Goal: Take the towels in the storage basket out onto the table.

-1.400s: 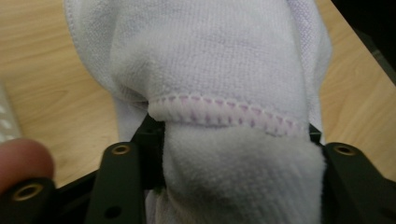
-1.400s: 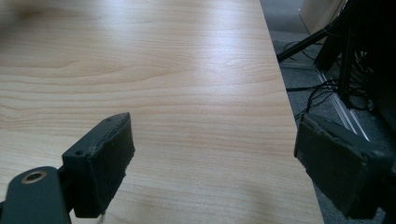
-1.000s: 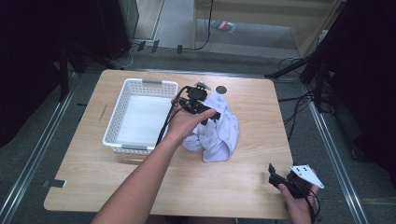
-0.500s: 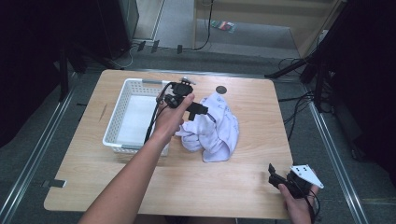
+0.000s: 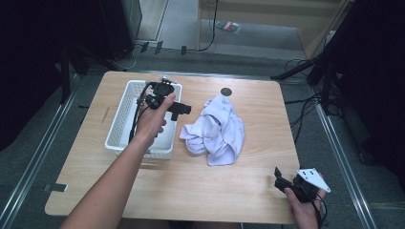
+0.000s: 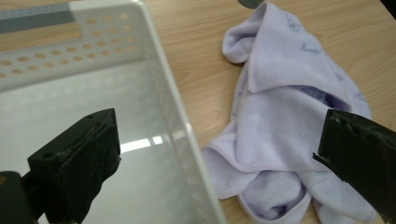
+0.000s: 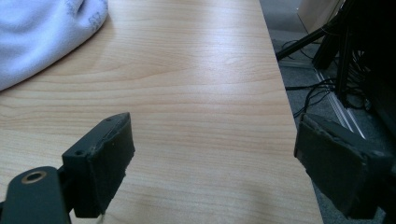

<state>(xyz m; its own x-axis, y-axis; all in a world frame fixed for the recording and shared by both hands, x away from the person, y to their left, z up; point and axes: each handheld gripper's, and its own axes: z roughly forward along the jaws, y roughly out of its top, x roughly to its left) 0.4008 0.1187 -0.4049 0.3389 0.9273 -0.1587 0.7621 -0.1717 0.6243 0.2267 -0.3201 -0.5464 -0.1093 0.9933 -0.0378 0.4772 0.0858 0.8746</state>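
Here the towel (image 5: 216,130) lies crumpled beside the basket (image 5: 119,125).

Basket (image 5: 122,125) on the tabletop (image 5: 191,191) toward its left edge; crumpled cloth (image 5: 217,131) just beside it, nearer the centre. Left tongs (image 5: 179,109) above the basket's right wall; right tongs (image 5: 282,183) at the near right corner.

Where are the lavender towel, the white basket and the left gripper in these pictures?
lavender towel (image 5: 217,131): high view, middle of the crumpled cloth.
white basket (image 5: 120,119): high view, left perforated wall.
left gripper (image 6: 219,154): left gripper view, midway between its two open black fingers.
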